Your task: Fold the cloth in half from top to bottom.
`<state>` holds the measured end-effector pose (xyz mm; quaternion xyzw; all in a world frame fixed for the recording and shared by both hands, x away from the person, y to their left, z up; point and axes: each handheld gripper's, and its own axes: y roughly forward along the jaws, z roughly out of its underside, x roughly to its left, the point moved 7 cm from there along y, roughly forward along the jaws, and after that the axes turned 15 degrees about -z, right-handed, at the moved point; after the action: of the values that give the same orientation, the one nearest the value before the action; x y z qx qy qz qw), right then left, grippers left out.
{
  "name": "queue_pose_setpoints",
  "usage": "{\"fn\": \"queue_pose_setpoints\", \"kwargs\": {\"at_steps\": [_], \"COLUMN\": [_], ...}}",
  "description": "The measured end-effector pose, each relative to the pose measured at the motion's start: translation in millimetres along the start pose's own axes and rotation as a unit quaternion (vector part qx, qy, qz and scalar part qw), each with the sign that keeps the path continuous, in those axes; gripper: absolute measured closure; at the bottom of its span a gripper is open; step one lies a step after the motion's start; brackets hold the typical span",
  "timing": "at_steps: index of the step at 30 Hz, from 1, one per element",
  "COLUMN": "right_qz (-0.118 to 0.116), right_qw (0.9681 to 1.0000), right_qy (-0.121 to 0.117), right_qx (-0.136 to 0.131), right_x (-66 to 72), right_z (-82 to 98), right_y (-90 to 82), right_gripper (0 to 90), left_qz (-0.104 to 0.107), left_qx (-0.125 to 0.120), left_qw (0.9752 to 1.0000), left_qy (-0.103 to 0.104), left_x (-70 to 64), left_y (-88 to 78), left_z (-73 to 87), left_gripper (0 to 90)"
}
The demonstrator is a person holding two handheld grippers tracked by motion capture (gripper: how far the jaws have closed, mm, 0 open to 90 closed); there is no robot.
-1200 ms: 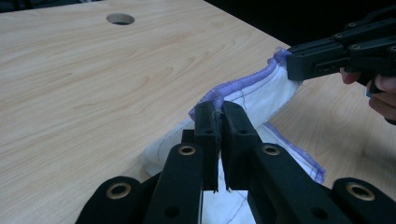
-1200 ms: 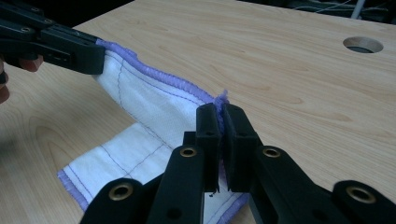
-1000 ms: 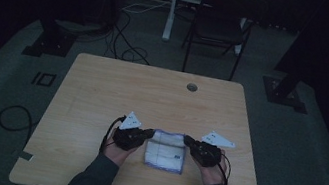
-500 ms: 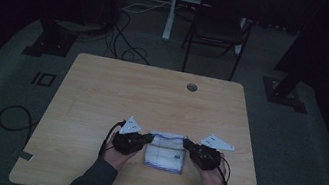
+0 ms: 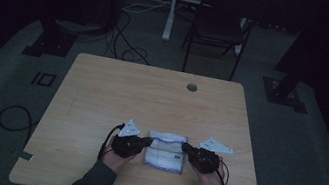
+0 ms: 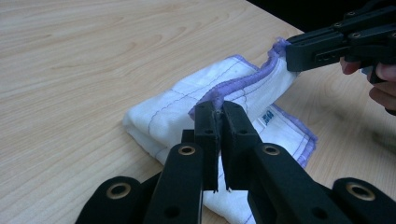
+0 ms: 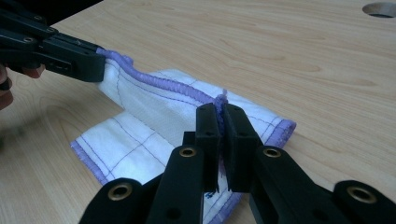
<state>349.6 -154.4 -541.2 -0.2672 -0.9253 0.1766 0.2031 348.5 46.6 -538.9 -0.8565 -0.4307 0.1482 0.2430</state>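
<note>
A folded white cloth [image 5: 165, 151] with a purple hem and thin purple lines lies on the wooden table [image 5: 151, 100] near its front edge. My left gripper [image 5: 149, 141] is shut on the cloth's left end, pinching the purple hem [image 6: 215, 100]. My right gripper [image 5: 184, 147] is shut on the right end of the same hem [image 7: 220, 100]. The hem [image 7: 154, 84] is lifted slightly between the two and runs taut from one to the other. In the left gripper view the cloth [image 6: 177, 105] shows a small blue label [image 6: 267, 116]. The other gripper [image 6: 336, 42] is at the far end.
A round cable hole [image 5: 192, 87] sits near the table's far edge. Behind the table stand a dark chair [image 5: 219, 25] and a white post [image 5: 171, 7]. Cables [image 5: 127, 30] lie on the grey floor, and black stand feet [image 5: 49, 40] flank the table.
</note>
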Motion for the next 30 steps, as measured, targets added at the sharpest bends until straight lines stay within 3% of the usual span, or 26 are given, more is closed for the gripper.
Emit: {"fn": "queue_pose_setpoints", "kwargs": {"at_steps": [30], "right_qz": [-0.002], "right_qw": [0.9998], "right_qy": [0.016], "right_qx": [0.010], "right_x": [4.6], "right_z": [20.1], "right_y": [1.6], "right_gripper": [85.4], "left_qz": [0.004], "left_qx": [0.024], "left_qw": [0.9997], "left_qy": [-0.001], "left_x": [-8.1], "left_y": [-0.1], "left_z": [26.9], "left_gripper": [84.2]}}
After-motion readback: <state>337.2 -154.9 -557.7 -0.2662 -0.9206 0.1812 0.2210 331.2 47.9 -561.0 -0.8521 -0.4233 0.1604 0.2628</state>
